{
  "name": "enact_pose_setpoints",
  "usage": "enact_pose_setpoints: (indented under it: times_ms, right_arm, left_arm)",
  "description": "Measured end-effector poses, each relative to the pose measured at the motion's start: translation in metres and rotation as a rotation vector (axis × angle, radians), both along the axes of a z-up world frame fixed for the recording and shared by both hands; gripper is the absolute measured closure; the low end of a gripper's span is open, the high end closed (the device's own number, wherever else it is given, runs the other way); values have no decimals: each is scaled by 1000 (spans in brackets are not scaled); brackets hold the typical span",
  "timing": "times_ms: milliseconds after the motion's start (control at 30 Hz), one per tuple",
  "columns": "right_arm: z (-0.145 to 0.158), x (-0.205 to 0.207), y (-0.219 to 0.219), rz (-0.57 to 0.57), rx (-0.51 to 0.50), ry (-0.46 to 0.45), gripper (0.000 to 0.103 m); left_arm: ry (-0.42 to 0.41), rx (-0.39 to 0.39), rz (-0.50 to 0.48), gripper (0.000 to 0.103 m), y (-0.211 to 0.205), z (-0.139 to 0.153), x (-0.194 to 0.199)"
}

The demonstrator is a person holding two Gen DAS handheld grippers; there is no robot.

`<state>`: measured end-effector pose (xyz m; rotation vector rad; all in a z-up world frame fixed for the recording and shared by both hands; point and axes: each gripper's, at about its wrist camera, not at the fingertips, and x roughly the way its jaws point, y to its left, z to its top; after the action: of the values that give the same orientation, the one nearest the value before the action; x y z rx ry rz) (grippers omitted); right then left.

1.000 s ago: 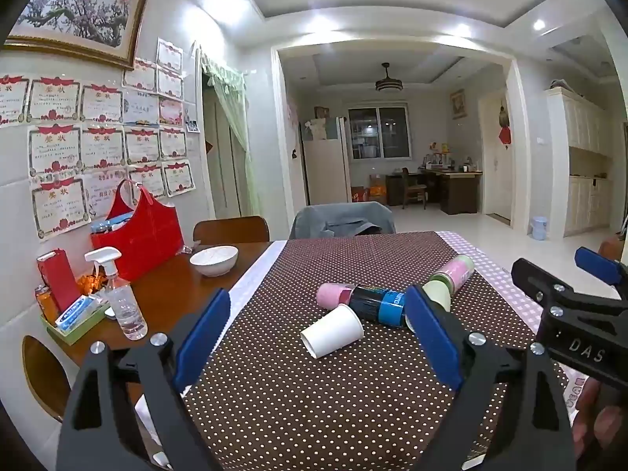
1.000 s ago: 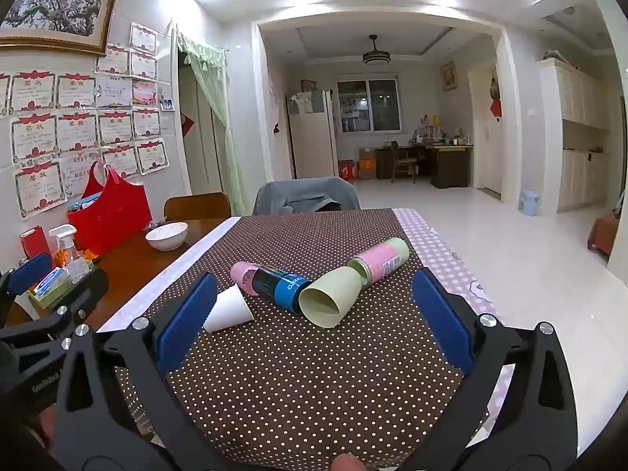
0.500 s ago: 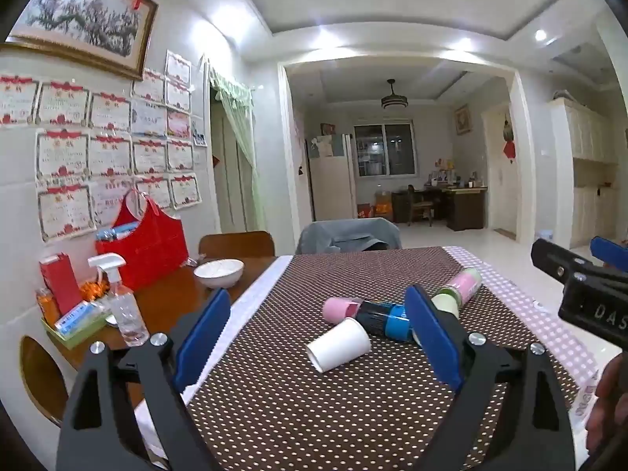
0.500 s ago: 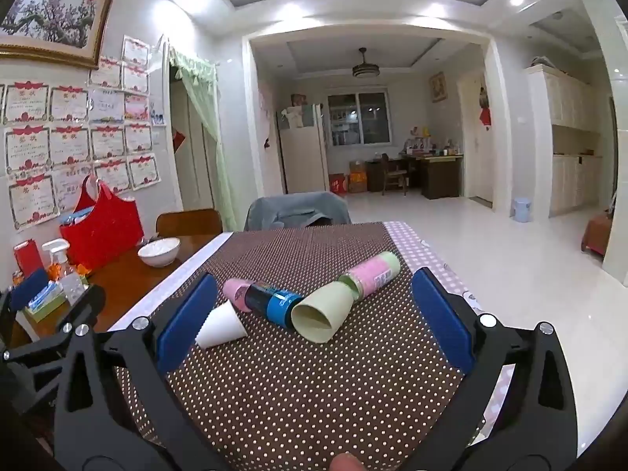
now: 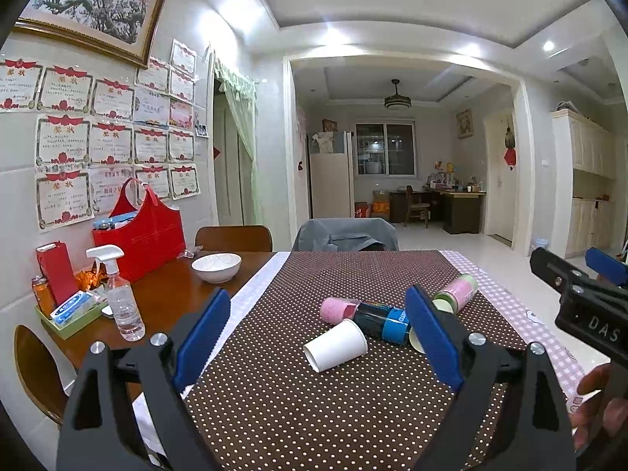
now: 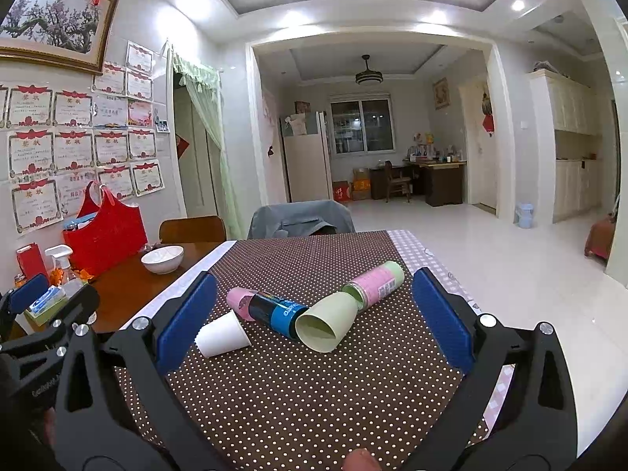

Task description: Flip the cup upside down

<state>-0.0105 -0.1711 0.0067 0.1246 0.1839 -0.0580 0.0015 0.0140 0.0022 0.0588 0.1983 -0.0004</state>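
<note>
A white paper cup (image 5: 336, 349) lies on its side on the brown dotted tablecloth (image 5: 314, 412); it also shows in the right wrist view (image 6: 221, 335). A pale green cup (image 6: 327, 324) lies on its side with its mouth toward me. In the left wrist view only a sliver of the green cup (image 5: 416, 343) shows behind a finger. My left gripper (image 5: 318, 329) is open and empty, held back from the cups. My right gripper (image 6: 310, 310) is open and empty, also held back from them.
A black and blue bottle with a pink cap (image 6: 271, 306) and a pink and green can (image 6: 375, 284) lie between the cups. A white bowl (image 5: 216, 267), spray bottle (image 5: 119, 298) and red bag (image 5: 145, 231) stand at left. A grey-draped chair (image 5: 345, 235) is at the far end.
Both grippers have lifted and tilted up a little, so the table sits lower in both views. The cups and bottles have not moved. Both grippers stay open.
</note>
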Motion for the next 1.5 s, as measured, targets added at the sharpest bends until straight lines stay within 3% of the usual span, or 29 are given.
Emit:
enact_pose_setpoints:
  times_ms: [867,1500]
  right_arm:
    - [4,7,9,4,-40,0,6]
    - [-2,90,4,39,-62,90,6]
  left_arm:
    - [-20,6,-6,14,-3,10,6]
    - [83,42,27,14,0,8,79]
